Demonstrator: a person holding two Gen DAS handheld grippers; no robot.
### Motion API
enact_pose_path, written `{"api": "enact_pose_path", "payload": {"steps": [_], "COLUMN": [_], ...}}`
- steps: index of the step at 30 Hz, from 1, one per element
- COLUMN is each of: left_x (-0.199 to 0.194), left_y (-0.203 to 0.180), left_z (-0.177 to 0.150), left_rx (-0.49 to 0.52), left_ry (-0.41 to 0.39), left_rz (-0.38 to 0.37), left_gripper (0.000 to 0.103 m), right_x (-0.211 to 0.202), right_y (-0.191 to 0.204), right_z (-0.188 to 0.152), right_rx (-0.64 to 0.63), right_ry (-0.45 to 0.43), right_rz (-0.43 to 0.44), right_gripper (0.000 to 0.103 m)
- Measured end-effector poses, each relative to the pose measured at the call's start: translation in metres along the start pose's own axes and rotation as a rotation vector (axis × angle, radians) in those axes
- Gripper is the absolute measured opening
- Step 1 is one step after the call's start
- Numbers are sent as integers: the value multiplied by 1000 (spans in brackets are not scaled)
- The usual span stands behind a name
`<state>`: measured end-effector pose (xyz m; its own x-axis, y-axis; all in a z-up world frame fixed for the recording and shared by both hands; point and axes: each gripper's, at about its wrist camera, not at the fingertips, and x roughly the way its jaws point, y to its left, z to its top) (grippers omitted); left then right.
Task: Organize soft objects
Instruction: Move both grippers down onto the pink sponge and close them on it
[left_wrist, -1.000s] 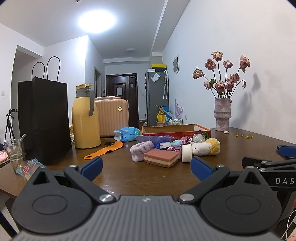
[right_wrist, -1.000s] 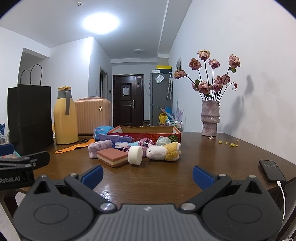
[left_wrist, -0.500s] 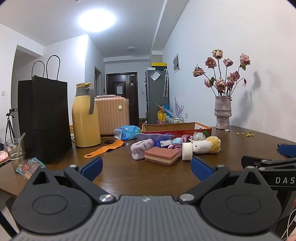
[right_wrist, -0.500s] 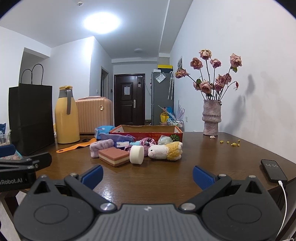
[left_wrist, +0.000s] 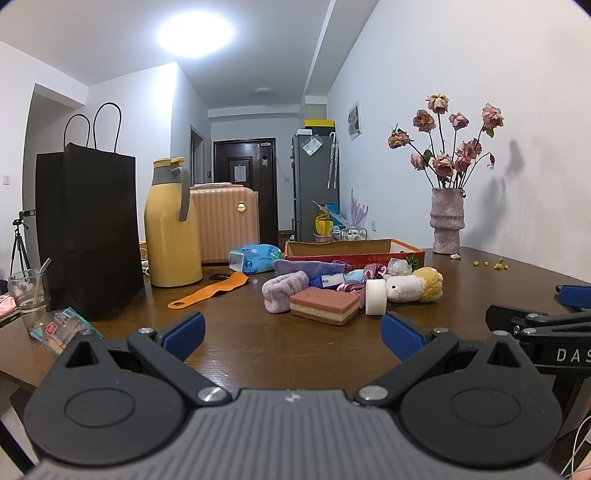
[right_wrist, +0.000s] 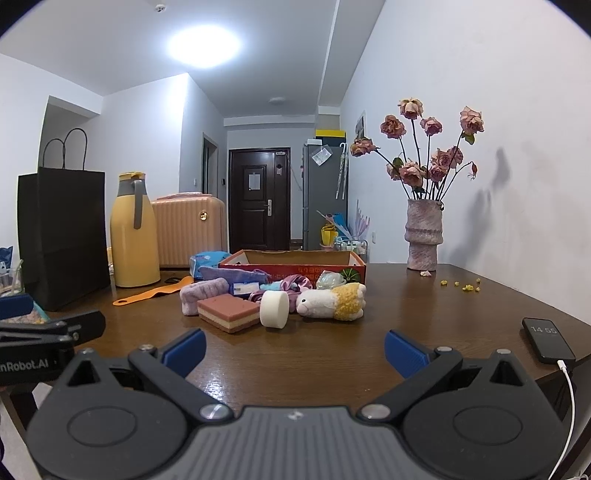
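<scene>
A pile of soft things lies mid-table: a pink layered sponge (left_wrist: 324, 305), a white foam puck (left_wrist: 376, 302), a white-and-yellow plush sheep (left_wrist: 413, 288), a lilac headband (left_wrist: 285, 291), a purple cloth (left_wrist: 306, 266) and satin scrunchies (left_wrist: 373, 272). Behind it stands a red cardboard box (left_wrist: 354, 252). In the right wrist view the sponge (right_wrist: 228, 314), puck (right_wrist: 274, 308), sheep (right_wrist: 332, 302) and box (right_wrist: 295, 263) show too. My left gripper (left_wrist: 292, 334) and right gripper (right_wrist: 294, 348) are both open and empty, well short of the pile.
A black paper bag (left_wrist: 88, 236), a yellow thermos (left_wrist: 171, 229), an orange strap (left_wrist: 210, 291), a blue wipes pack (left_wrist: 253, 258) and a glass (left_wrist: 29, 293) are on the left. A vase of dried roses (left_wrist: 447, 225) stands back right. A phone (right_wrist: 547, 339) lies at right.
Both grippers have drifted slightly forward toward the pile. Jaws stay open; nothing on the table has moved.
</scene>
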<state>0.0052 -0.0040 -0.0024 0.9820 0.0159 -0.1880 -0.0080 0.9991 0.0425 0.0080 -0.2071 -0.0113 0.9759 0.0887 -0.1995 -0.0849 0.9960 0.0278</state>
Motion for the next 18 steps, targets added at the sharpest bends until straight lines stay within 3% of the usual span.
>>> {"api": "enact_pose_path", "payload": {"steps": [12,16,18], "left_x": [6,38,67], "left_y": [1,3,2], "left_z": [2,6,7], "left_rx": [8,19,37], "left_ry": [-2,1,25], "left_rz": [-17,-24,-34], "left_gripper": [103,103,103], "right_x": [5,28,52], "right_y": [-2,-9,-14], "right_z": [-1,3,7], "right_rx": [7,40,66], "right_ry": [0,-49,-30], "right_rz": [18,49,100], "right_gripper": [103,103,103]}}
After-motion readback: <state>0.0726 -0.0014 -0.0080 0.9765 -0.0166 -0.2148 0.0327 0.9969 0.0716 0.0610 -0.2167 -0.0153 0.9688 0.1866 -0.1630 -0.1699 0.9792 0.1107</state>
